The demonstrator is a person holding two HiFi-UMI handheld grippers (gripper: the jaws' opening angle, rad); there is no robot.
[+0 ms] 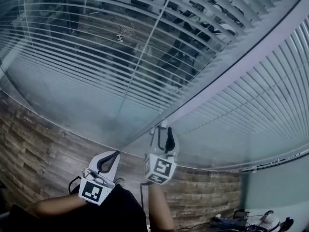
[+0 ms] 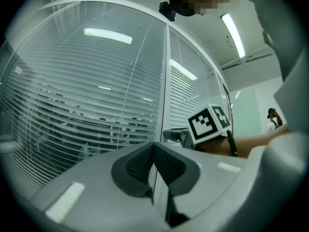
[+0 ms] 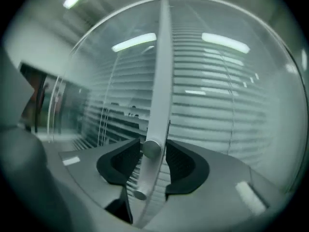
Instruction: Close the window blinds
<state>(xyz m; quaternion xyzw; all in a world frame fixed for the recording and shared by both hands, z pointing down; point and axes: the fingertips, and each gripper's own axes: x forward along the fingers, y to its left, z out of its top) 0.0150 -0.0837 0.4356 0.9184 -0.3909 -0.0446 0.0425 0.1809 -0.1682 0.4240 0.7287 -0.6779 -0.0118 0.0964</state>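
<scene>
Slatted blinds (image 1: 96,47) hang behind the glass on the left pane, their slats tilted so dark room shapes show through. The blinds on the right pane (image 1: 260,100) look flatter and paler. A pale frame post (image 1: 241,57) runs between the panes. My right gripper (image 1: 162,129) is up against the post's lower end. In the right gripper view a round metal knob (image 3: 151,149) on the post sits between the pads of the right gripper (image 3: 152,151), which stands open, a gap showing beside the knob. My left gripper (image 1: 116,153) hangs lower left, shut on nothing, its tips meeting (image 2: 154,146).
Wood-patterned panelling (image 1: 38,144) runs under the glass. Cables and small devices (image 1: 246,221) lie at the bottom right. A second smaller knob (image 3: 140,194) sits lower on the post. The right gripper's marker cube (image 2: 208,122) shows in the left gripper view.
</scene>
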